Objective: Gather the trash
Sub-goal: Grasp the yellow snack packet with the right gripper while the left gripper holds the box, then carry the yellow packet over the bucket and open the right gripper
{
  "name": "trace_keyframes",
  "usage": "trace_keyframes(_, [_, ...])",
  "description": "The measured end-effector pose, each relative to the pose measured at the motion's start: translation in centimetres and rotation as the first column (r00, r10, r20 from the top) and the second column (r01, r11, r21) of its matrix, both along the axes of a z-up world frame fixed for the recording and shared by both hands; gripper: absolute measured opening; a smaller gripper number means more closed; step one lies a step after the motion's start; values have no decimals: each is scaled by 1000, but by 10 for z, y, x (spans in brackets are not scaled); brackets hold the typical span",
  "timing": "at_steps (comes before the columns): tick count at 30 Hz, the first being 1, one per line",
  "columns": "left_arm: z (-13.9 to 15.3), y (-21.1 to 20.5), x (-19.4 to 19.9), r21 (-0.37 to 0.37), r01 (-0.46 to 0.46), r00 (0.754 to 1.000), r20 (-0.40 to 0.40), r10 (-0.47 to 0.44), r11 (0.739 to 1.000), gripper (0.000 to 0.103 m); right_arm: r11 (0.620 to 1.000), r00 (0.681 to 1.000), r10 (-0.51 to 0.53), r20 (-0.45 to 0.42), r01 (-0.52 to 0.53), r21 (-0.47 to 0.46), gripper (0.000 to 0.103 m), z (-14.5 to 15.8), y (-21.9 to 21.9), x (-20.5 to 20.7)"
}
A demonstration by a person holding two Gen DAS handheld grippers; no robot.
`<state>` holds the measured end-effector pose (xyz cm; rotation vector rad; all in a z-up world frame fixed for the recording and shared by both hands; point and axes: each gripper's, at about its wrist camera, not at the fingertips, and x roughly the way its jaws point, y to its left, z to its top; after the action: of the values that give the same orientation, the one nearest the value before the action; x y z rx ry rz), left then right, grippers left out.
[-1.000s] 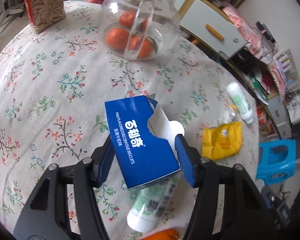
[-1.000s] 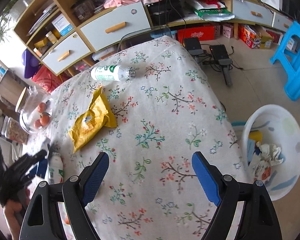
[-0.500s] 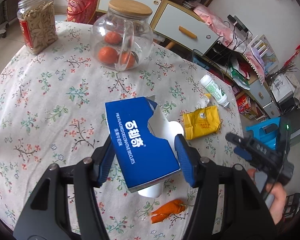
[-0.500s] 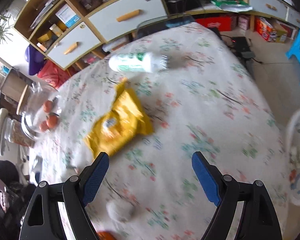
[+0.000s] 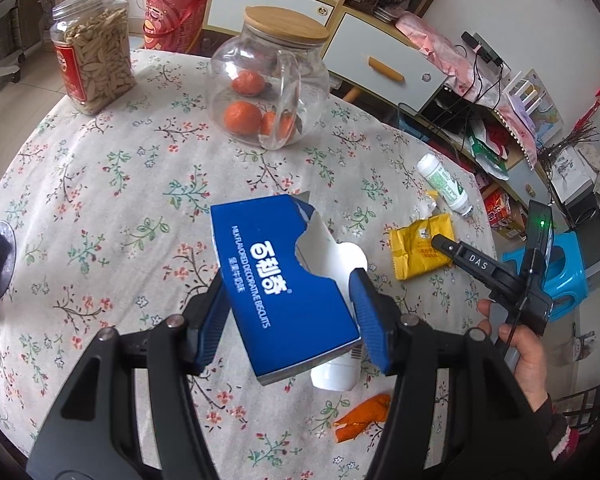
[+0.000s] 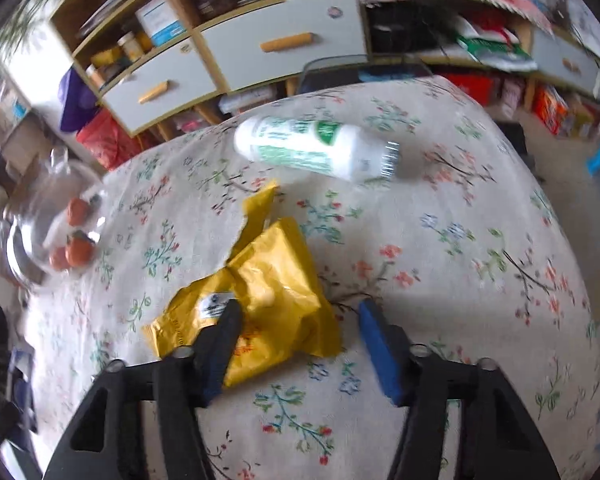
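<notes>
My left gripper (image 5: 288, 312) is shut on a torn blue biscuit box (image 5: 278, 284) and holds it above the floral table. Under the box lies a white bottle (image 5: 336, 372), with an orange peel (image 5: 360, 416) beside it. My right gripper (image 6: 296, 312) is open and straddles a yellow snack wrapper (image 6: 276, 296) lying on the cloth; its left finger is over the wrapper. The right gripper also shows in the left wrist view (image 5: 464, 258), near the wrapper (image 5: 416, 248). A white and green bottle (image 6: 316, 148) lies beyond the wrapper.
A glass jar of oranges (image 5: 268, 84) and a plastic jar of seeds (image 5: 92, 60) stand at the far side of the table (image 5: 100, 184). A blue stool (image 5: 560, 272) stands on the floor to the right. Drawers and shelves (image 6: 260, 48) stand behind the table.
My left gripper has lifted the blue box higher and drawn back. My right gripper has moved in over the table to the yellow wrapper, which now sits between its fingers.
</notes>
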<state>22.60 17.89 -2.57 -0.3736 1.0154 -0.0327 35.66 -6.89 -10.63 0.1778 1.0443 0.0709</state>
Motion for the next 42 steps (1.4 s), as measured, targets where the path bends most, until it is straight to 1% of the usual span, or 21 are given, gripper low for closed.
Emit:
trace_keyframes(2, [0, 0, 0, 2, -2, 1000, -1, 2, 1000, 60, 1000, 1000, 6, -5, -6, 2, 38, 0, 2, -1])
trace_keyframes(3, [0, 0, -1, 4, -1, 1000, -1, 1, 1000, 60, 1000, 1000, 4, -13, -4, 11, 36, 1, 2, -2])
trace_keyframes(5, [1, -2, -3, 7, 6, 1000, 3, -6, 1000, 60, 999, 999, -11, -50, 13, 44, 27, 3, -5, -4])
trace_keyframes(8, [4, -4, -7, 5, 16, 1000, 14, -16, 1000, 60, 995, 998, -22, -61, 28, 99, 18, 13, -17, -13])
trace_keyframes(10, [6, -6, -11, 4, 22, 1000, 22, -22, 1000, 60, 993, 998, -22, -51, 28, 116, 17, 24, -26, -23])
trace_keyframes(16, [10, -21, -19, -10, 58, 998, 37, -57, 998, 60, 994, 1000, 3, -7, -2, 110, 14, 54, -42, -55])
trace_keyframes(18, [12, -31, -21, -13, 85, 995, 43, -85, 996, 60, 995, 1000, 1, -13, 1, 100, 14, 59, -50, -66])
trace_keyframes(21, [17, -49, -25, 8, 127, 990, 62, -127, 992, 60, 996, 1000, -7, -29, 9, 88, 14, 67, -68, -84])
trace_keyframes(27, [16, -79, -30, 16, 187, 979, 76, -188, 982, 61, 997, 1000, -14, -2, 14, 71, 14, 83, -110, -115])
trace_keyframes(31, [16, -101, -32, 26, 231, 969, 78, -232, 973, 61, 997, 998, -54, 10, 54, 50, 14, 89, -147, -135])
trace_keyframes(36, [16, -131, -33, 28, 286, 954, 80, -288, 958, 61, 990, 990, -141, 14, 140, 29, 14, 89, -206, -159])
trace_keyframes(39, [15, -153, -34, 29, 318, 944, 82, -320, 948, 61, 977, 977, -214, 12, 214, 18, 14, 87, -246, -175])
trace_keyframes(42, [14, -173, -34, 34, 348, 933, 82, -350, 937, 61, 956, 956, -292, 13, 292, 17, 15, 86, -287, -190])
